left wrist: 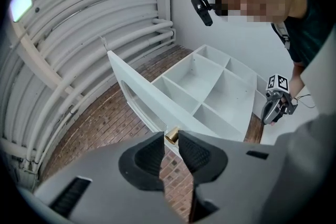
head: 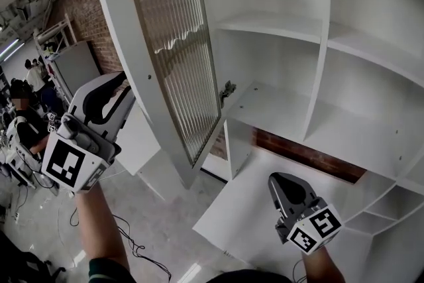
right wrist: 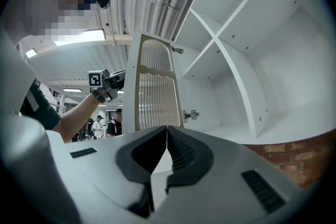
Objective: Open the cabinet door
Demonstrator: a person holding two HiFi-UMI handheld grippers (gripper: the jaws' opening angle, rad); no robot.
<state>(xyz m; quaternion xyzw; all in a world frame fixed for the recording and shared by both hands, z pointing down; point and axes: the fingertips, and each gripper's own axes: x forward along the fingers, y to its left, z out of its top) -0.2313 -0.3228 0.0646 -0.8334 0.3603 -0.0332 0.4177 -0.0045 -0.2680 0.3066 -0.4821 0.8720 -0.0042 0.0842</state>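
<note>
The white cabinet door with its ribbed glass pane stands swung wide open from the white cabinet, whose shelves are bare. My left gripper is at the door's free edge. In the left gripper view its jaws pinch the small brass knob on the door's frame. My right gripper hangs low in front of the cabinet, jaws pressed together on nothing. It faces the door and the open compartments.
A metal hinge sticks out at the cabinet's side wall. A brick wall lies behind the door. Cables trail on the floor under my left arm. People stand at the far left.
</note>
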